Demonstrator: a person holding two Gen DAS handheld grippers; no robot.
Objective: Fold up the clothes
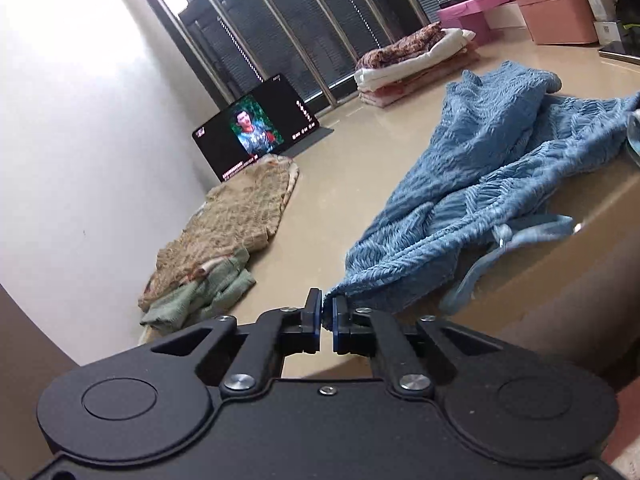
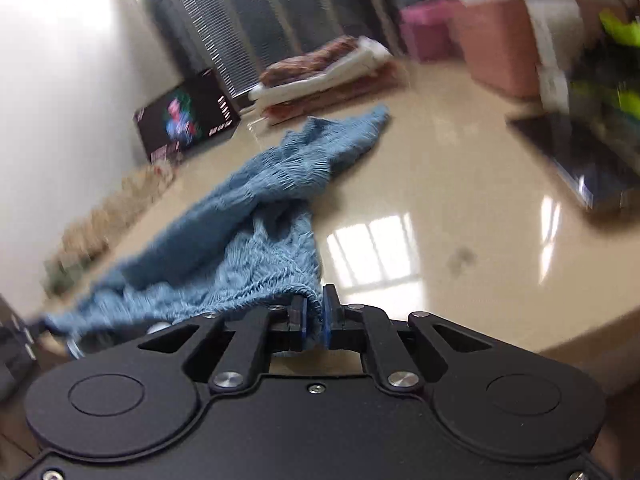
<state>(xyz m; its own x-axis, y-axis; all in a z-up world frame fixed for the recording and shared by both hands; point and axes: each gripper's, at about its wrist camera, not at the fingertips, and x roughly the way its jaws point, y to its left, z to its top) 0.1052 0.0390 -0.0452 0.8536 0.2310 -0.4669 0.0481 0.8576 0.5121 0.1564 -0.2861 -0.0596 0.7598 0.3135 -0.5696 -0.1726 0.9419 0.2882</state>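
A blue knitted garment [image 1: 492, 176] lies crumpled across the glossy beige table [image 1: 344, 184]. My left gripper [image 1: 327, 303] is shut on its near corner, the cloth pinched between the blue pads. In the right wrist view the same blue garment [image 2: 256, 208] stretches away to the far middle, and my right gripper [image 2: 315, 305] is shut on another edge of it, which bunches over the left finger. That view is blurred by motion.
A beige and green folded garment [image 1: 228, 236] lies at the left by the wall. A lit tablet [image 1: 256, 126] leans behind it. A stack of folded clothes [image 1: 412, 64] sits at the back, pink boxes [image 1: 556, 12] at the far right, a dark flat device [image 2: 580, 160] on the right.
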